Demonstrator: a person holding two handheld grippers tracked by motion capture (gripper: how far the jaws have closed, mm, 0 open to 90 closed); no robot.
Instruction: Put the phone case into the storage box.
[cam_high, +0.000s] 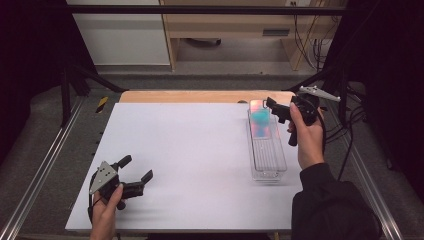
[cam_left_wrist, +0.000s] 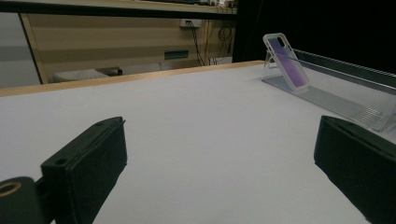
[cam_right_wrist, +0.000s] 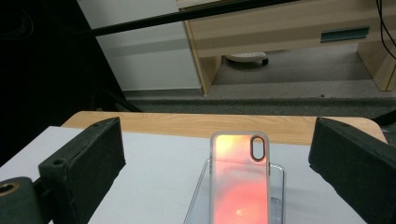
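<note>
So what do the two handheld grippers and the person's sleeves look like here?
Both are black pistol-grip tools with two thick, blocky black jaws. The left gripper and right gripper each carry a grey three-cornered plate on top and trail a black cable. The right arm wears a black sleeve.

Glossy phone case (cam_right_wrist: 239, 182) (iridescent), clear plastic tray (cam_high: 270, 160).

Phone case (cam_high: 260, 122) in clear tray (cam_high: 270, 162), far-right on table (cam_high: 200, 150).

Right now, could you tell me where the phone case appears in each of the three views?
High view: phone case at right, leaning in the far end of the clear tray.
Left gripper view: phone case at upper right, propped in the tray.
Right gripper view: phone case at bottom centre.
Shared landmark: the table's wooden far edge.
</note>
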